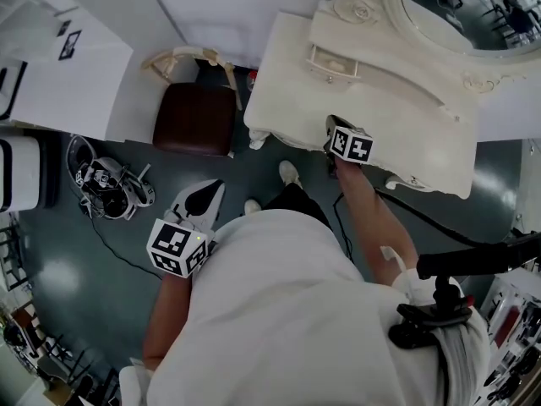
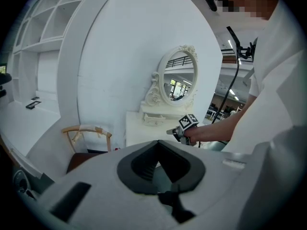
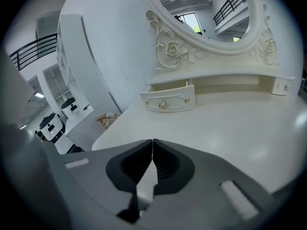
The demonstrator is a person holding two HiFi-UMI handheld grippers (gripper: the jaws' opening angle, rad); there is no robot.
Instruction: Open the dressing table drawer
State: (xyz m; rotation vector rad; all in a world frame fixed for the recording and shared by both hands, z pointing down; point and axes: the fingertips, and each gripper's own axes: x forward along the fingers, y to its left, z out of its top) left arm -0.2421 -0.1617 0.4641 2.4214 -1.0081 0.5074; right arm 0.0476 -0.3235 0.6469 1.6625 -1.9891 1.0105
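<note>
While the right gripper (image 3: 152, 143) hovers over the dressing table (image 3: 230, 128) top, its jaws are clenched together on nothing. Drawer (image 3: 168, 101): small, knobbed, at left beneath the oval mirror (image 3: 211, 8), standing pulled partway out. Left gripper (image 2: 157, 143): jaws together, empty, off the table, over the floor near a brown-seated chair (image 1: 196, 117).
</note>
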